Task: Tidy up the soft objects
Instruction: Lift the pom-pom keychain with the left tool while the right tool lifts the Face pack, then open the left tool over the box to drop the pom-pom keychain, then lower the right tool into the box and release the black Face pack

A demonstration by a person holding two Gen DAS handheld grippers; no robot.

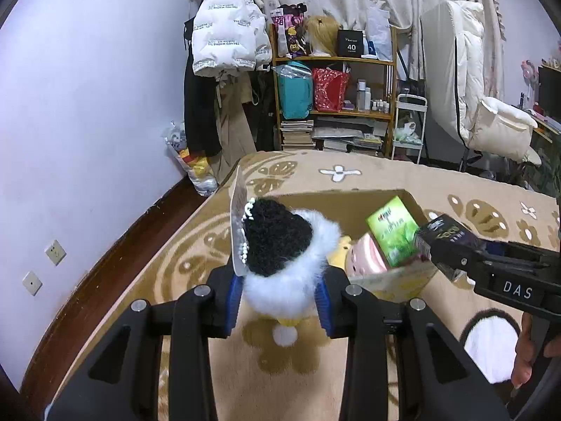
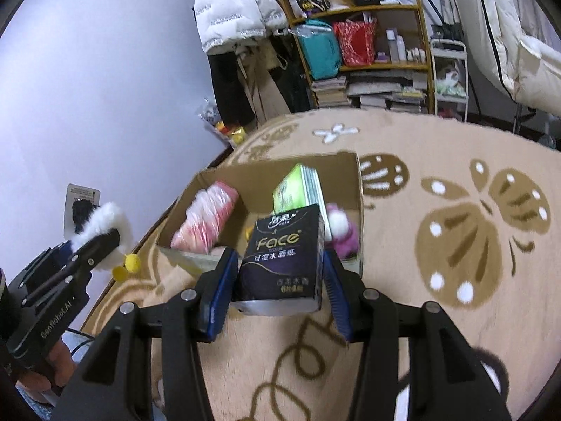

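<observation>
My left gripper [image 1: 278, 289] is shut on a fluffy black-and-white plush hat [image 1: 280, 252] with a card tag and yellow pompoms, held above the rug just left of the cardboard box [image 1: 396, 280]. It also shows at the left of the right wrist view [image 2: 101, 231]. My right gripper [image 2: 278, 277] is shut on a black "Face" tissue pack [image 2: 280, 256], held over the near edge of the box [image 2: 357, 182]. Inside the box lie a green tissue pack [image 2: 298, 189], a pink wrapped pack [image 2: 207, 217] and a pink-and-white plush [image 2: 342, 231].
The box sits on a beige patterned rug [image 2: 455, 228]. A white wall [image 1: 87, 105] runs along the left, with sockets [image 1: 54, 252]. A cluttered shelf [image 1: 336, 98], hanging coats [image 1: 224, 35] and a white chair [image 1: 491, 122] stand behind.
</observation>
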